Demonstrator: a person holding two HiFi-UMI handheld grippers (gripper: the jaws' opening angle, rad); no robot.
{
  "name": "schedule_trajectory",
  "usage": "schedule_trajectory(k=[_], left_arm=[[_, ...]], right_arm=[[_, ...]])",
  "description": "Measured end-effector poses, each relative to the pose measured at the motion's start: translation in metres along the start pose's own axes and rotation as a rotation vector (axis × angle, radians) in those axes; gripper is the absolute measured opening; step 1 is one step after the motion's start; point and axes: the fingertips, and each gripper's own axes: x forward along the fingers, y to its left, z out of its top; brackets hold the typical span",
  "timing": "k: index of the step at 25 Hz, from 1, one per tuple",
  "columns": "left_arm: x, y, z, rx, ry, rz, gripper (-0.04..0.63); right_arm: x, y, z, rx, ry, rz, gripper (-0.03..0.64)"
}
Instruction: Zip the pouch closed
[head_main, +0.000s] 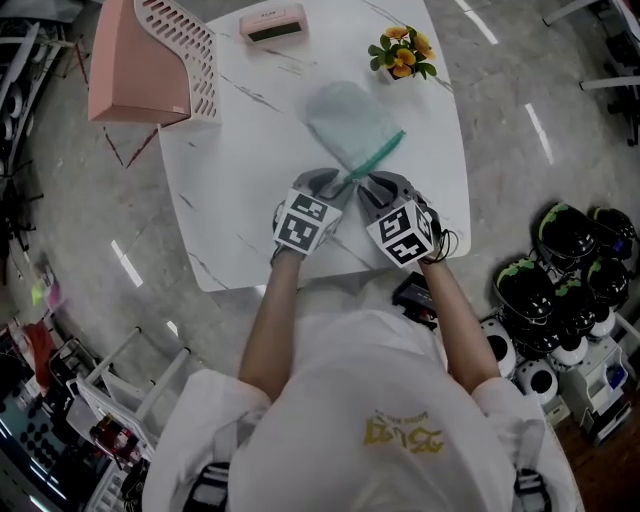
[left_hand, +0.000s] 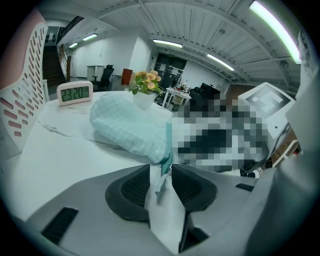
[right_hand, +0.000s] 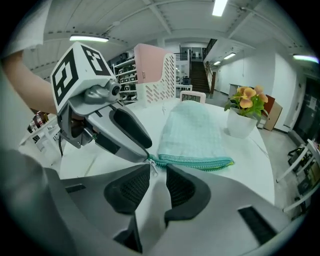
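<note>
A mint checked pouch lies on the white marble table, its teal zipper along the right edge. Both grippers meet at the zipper's near end. In the left gripper view the pouch lies ahead, and the zipper's end tab stands between the jaws of my left gripper; a gap shows beside the tab. My left gripper appears in the right gripper view too, its tips at the zipper end. My right gripper stands open, with the small metal zipper pull at its tips.
A pink perforated file rack stands at the table's far left. A digital clock and a potted flower sit at the far edge. Round dark and white objects crowd the floor at the right.
</note>
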Motion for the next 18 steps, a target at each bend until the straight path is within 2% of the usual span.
schedule_trajectory(k=[6, 18], left_arm=[[0.002, -0.003, -0.002, 0.006, 0.020, -0.007, 0.137], [0.006, -0.006, -0.006, 0.034, 0.035, -0.012, 0.102]], right_arm=[[0.006, 0.002, 0.000, -0.052, 0.012, 0.002, 0.100], [0.012, 0.007, -0.002, -0.085, 0.025, 0.006, 0.061]])
